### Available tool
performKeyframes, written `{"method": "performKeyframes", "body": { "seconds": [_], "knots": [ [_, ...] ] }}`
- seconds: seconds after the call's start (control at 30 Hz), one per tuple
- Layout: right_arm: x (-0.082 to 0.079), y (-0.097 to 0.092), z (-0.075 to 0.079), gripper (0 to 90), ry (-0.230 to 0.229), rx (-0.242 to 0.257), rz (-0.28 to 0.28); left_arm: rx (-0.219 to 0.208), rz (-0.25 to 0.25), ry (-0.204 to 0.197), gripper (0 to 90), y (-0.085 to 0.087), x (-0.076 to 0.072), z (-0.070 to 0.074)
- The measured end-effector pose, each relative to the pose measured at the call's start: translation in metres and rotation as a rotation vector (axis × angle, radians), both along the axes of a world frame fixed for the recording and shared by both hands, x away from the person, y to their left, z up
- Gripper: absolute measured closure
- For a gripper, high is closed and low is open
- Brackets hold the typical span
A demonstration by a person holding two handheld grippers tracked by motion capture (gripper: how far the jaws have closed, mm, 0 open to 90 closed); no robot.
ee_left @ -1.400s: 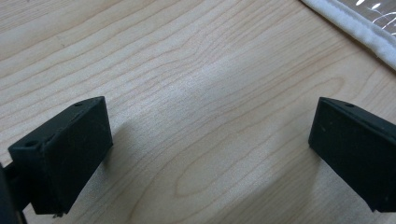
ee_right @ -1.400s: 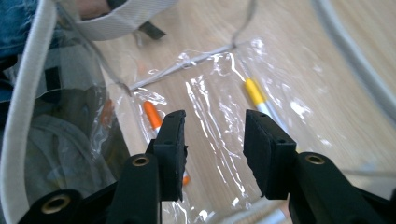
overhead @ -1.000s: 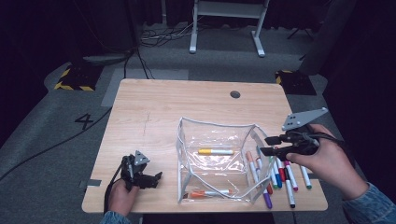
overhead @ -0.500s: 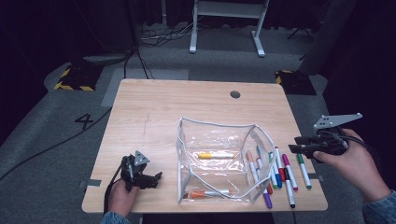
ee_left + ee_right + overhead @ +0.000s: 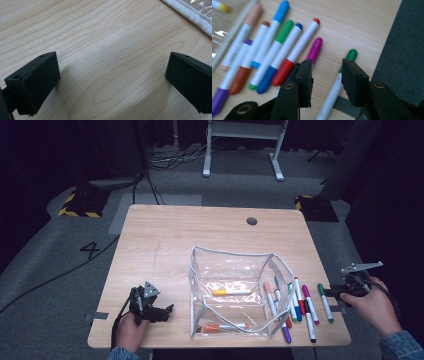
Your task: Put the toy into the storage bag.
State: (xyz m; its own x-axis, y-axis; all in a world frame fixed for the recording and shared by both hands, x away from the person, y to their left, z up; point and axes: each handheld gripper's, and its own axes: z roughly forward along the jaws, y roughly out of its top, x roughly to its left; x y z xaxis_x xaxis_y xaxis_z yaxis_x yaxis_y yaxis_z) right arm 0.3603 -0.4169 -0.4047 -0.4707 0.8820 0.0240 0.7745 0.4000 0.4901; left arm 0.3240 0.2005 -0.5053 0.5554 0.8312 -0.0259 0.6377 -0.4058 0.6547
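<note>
A clear plastic pouch (image 5: 235, 270) stands open on the wooden table (image 5: 170, 245), with a yellow marker (image 5: 231, 292) and an orange marker (image 5: 225, 326) inside. Several coloured markers (image 5: 292, 305) lie in a row to its right. My right gripper (image 5: 336, 292) is low at the table's right edge, over the outermost green marker (image 5: 325, 302). In the right gripper view its jaws (image 5: 327, 75) straddle that green marker (image 5: 350, 56), have just been closing, and the pads stand apart from it. My left gripper (image 5: 165, 310) rests open on bare wood (image 5: 112, 80) at the front left.
The table's right edge and the dark carpet (image 5: 407, 50) lie just beyond the green marker. The pouch's white rim (image 5: 192, 17) is a little ahead of the left gripper. A cable hole (image 5: 252, 221) is at the back of the table, and a white stand (image 5: 240, 140) is behind it.
My right gripper has swung from the pouch's right rim out to the right and down to the green marker at the table's edge. The left gripper has stayed still.
</note>
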Motion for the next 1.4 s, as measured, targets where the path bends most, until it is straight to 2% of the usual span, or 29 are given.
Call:
{"method": "performKeyframes", "body": {
  "seconds": [0.2,0.33,0.47,0.6,0.7,0.8,0.9,1.0,1.13,1.3,1.4],
  "knots": [
    [0.004,-0.008,-0.034,61.7,0.068,-0.030,-0.036,0.000,0.000,0.000,0.0,0.000,0.000,0.000],
    [0.007,-0.008,-0.047,62.8,0.083,-0.060,-0.045,0.000,0.000,0.000,0.0,0.000,0.000,0.000],
    [0.009,-0.005,-0.054,66.3,0.097,-0.075,-0.057,-0.001,0.001,-0.001,0.0,0.000,0.000,0.000],
    [0.011,-0.004,-0.060,70.3,0.113,-0.075,-0.102,-0.001,0.002,0.002,0.0,0.000,0.000,0.000],
    [0.012,-0.002,-0.060,76.7,0.118,-0.065,-0.130,-0.002,0.003,0.003,0.0,0.000,0.000,0.000],
    [0.012,-0.002,-0.059,76.9,0.117,-0.060,-0.145,-0.002,0.001,0.002,0.0,0.000,0.000,0.000],
    [0.011,-0.002,-0.051,77.0,0.100,-0.033,-0.140,-0.001,0.002,0.002,0.0,0.000,0.000,0.000],
    [0.008,-0.002,-0.036,77.0,0.075,0.000,-0.120,-0.001,0.002,0.002,0.0,0.000,0.000,0.000],
    [0.002,0.002,-0.011,77.0,0.027,0.050,-0.071,-0.002,0.003,0.003,0.0,0.000,0.000,0.000],
    [-0.006,0.010,0.022,76.9,-0.012,0.111,-0.029,0.000,0.000,-0.001,0.0,0.000,0.000,0.000],
    [-0.009,0.014,0.042,77.0,-0.044,0.133,0.000,-0.001,0.002,0.002,0.0,0.000,0.000,0.000]
  ]
}}
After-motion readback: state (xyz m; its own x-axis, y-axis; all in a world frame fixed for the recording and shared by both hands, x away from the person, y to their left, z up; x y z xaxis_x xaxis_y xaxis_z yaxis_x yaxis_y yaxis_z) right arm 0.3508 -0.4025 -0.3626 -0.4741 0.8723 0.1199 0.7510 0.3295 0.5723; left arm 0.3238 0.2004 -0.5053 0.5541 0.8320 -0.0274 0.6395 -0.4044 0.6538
